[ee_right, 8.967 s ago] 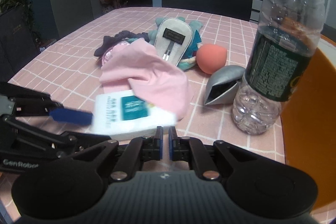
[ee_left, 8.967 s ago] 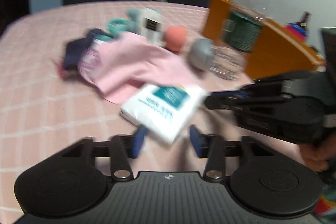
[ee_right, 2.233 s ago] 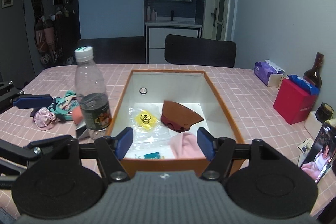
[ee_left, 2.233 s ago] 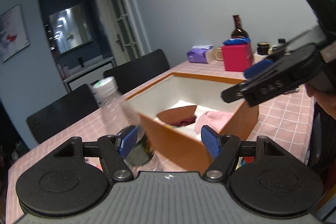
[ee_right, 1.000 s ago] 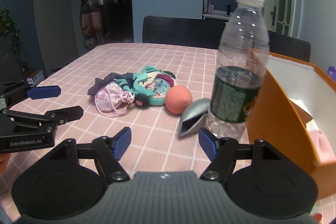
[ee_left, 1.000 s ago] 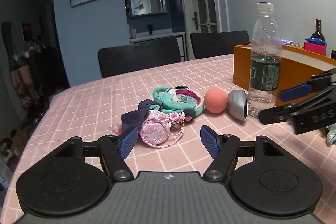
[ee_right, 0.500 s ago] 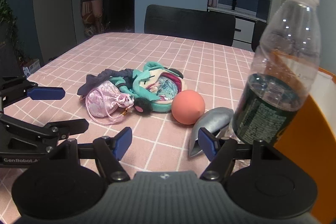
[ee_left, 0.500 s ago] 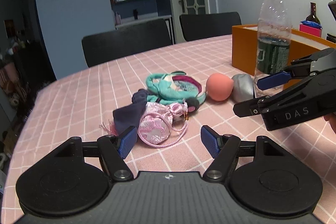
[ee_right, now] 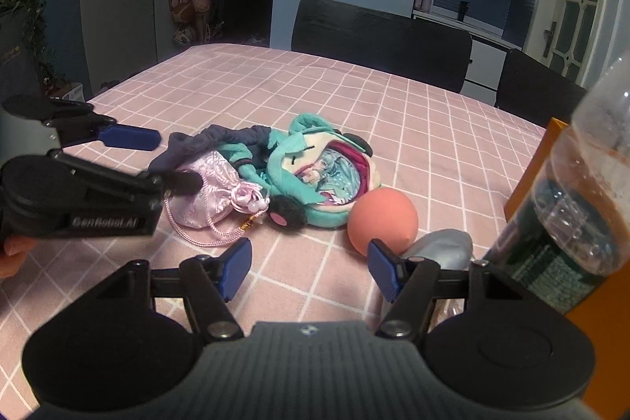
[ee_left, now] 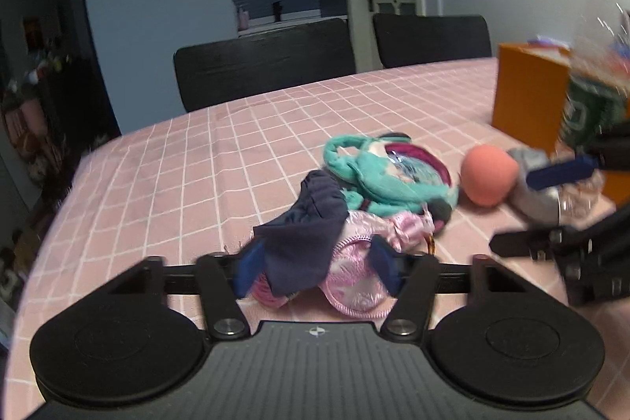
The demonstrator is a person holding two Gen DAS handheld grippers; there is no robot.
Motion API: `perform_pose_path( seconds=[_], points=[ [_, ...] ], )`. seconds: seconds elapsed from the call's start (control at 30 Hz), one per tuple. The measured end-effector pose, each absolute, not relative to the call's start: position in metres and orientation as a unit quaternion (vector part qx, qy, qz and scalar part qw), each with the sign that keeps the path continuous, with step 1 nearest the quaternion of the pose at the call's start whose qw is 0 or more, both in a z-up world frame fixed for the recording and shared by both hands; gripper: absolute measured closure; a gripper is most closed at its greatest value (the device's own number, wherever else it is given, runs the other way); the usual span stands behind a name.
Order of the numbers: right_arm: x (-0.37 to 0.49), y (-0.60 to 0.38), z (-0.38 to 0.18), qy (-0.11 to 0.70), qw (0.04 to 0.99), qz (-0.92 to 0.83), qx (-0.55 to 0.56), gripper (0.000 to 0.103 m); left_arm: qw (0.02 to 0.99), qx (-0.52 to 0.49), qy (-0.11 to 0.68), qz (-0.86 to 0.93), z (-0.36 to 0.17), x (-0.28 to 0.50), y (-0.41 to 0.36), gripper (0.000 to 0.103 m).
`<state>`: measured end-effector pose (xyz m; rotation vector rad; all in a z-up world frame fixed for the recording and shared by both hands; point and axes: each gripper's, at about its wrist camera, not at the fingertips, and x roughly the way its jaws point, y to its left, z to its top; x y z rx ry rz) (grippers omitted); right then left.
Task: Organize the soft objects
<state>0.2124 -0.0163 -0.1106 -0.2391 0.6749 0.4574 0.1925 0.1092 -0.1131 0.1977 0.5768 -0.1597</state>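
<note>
Left gripper (ee_left: 315,268) sits low over the pink checked tablecloth (ee_left: 165,184), its blue-padded jaws closing around the near end of the soft pile — a dark navy cloth (ee_left: 307,227) and a shiny pink satin drawstring pouch (ee_left: 354,282) lie between the pads. Whether the pads already press the fabric cannot be told; this view is blurred.

Right gripper (ee_right: 309,272) is about half open and narrowing, with only bare tablecloth between its jaws.

Behind the pouch lies a teal plush character pouch (ee_right: 319,168), touching it. A round coral foam ball (ee_right: 382,219) is just beside the plush — a crumpled silver-grey soft item (ee_right: 445,247) rests against the ball. A clear plastic water bottle with a dark green label (ee_right: 567,235) stands in front of the orange box (ee_left: 527,97).
</note>
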Motion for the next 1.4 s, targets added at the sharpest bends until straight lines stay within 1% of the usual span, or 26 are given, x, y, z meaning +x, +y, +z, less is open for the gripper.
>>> perform_pose_path(
  seconds=[0.03,0.07,0.13,0.17,0.27,0.37,0.6,0.77,0.83,0.93,1.0,1.03,1.1,1.13,1.17,1.2,1.23,1.27,1.3,1.33,1.4],
  points=[
    [0.213,-0.015,-0.111,0.328,0.91,0.224,-0.117,0.038,0.951,0.085,0.286,-0.078,-0.112,0.196,0.113,0.06],
    [0.213,-0.014,-0.112,0.328,0.91,0.225,-0.119,0.038,0.952,0.069,0.287,-0.079,-0.111,0.198,0.116,0.08],
    [0.215,-0.013,-0.113,0.329,0.909,0.226,-0.12,0.038,0.951,0.033,0.294,-0.087,-0.109,0.2,0.123,0.096],
    [0.216,-0.012,-0.113,0.331,0.908,0.227,-0.121,0.038,0.95,0.02,0.297,-0.092,-0.108,0.199,0.125,0.099],
    [0.218,-0.012,-0.114,0.334,0.907,0.229,-0.119,0.038,0.952,0.014,0.294,-0.089,-0.105,0.192,0.124,0.099],
    [0.216,-0.012,-0.111,0.335,0.905,0.238,-0.112,0.038,0.945,-0.014,0.305,-0.116,-0.102,0.18,0.123,0.099],
    [0.199,-0.014,-0.104,0.341,0.895,0.269,-0.099,0.038,0.942,-0.049,0.296,-0.152,-0.086,0.134,0.115,0.1],
    [0.184,-0.018,-0.103,0.348,0.887,0.294,-0.08,0.033,0.945,-0.054,0.276,-0.165,-0.061,0.093,0.115,0.099],
    [0.18,-0.015,-0.105,0.348,0.883,0.304,-0.082,0.032,0.947,-0.052,0.276,-0.153,-0.054,0.081,0.116,0.099],
    [0.18,-0.011,-0.109,0.35,0.883,0.302,-0.083,0.032,0.944,-0.048,0.309,-0.103,-0.053,0.078,0.126,0.099],
    [0.184,-0.008,-0.112,0.35,0.884,0.301,-0.078,0.033,0.945,-0.003,0.324,-0.04,-0.059,0.081,0.128,0.098],
    [0.186,-0.006,-0.113,0.35,0.884,0.3,-0.077,0.033,0.942,0.017,0.335,-0.022,-0.063,0.085,0.129,0.096],
    [0.194,-0.002,-0.115,0.351,0.885,0.295,-0.076,0.033,0.939,0.027,0.341,-0.026,-0.07,0.092,0.133,0.085],
    [0.198,0.0,-0.117,0.355,0.885,0.291,-0.075,0.033,0.938,0.027,0.343,-0.034,-0.073,0.096,0.134,0.069],
    [0.202,0.001,-0.119,0.359,0.885,0.288,-0.072,0.033,0.937,0.037,0.345,-0.042,-0.076,0.1,0.133,0.044],
    [0.205,0.002,-0.12,0.362,0.884,0.286,-0.069,0.033,0.937,0.051,0.341,-0.049,-0.079,0.104,0.131,0.035],
    [0.207,0.003,-0.122,0.366,0.884,0.284,-0.066,0.033,0.938,0.07,0.333,-0.058,-0.083,0.106,0.129,0.033],
    [0.209,0.003,-0.123,0.369,0.883,0.283,-0.063,0.033,0.939,0.09,0.326,-0.065,-0.087,0.11,0.127,0.029],
    [0.211,0.003,-0.125,0.372,0.882,0.282,-0.062,0.033,0.939,0.108,0.319,-0.067,-0.09,0.113,0.126,0.024],
    [0.212,0.004,-0.127,0.375,0.882,0.28,-0.061,0.032,0.938,0.124,0.315,-0.068,-0.094,0.116,0.127,0.016],
    [0.213,0.003,-0.13,0.38,0.881,0.276,-0.061,0.032,0.931,0.146,0.325,-0.079,-0.103,0.128,0.129,0.015]
  ],
)
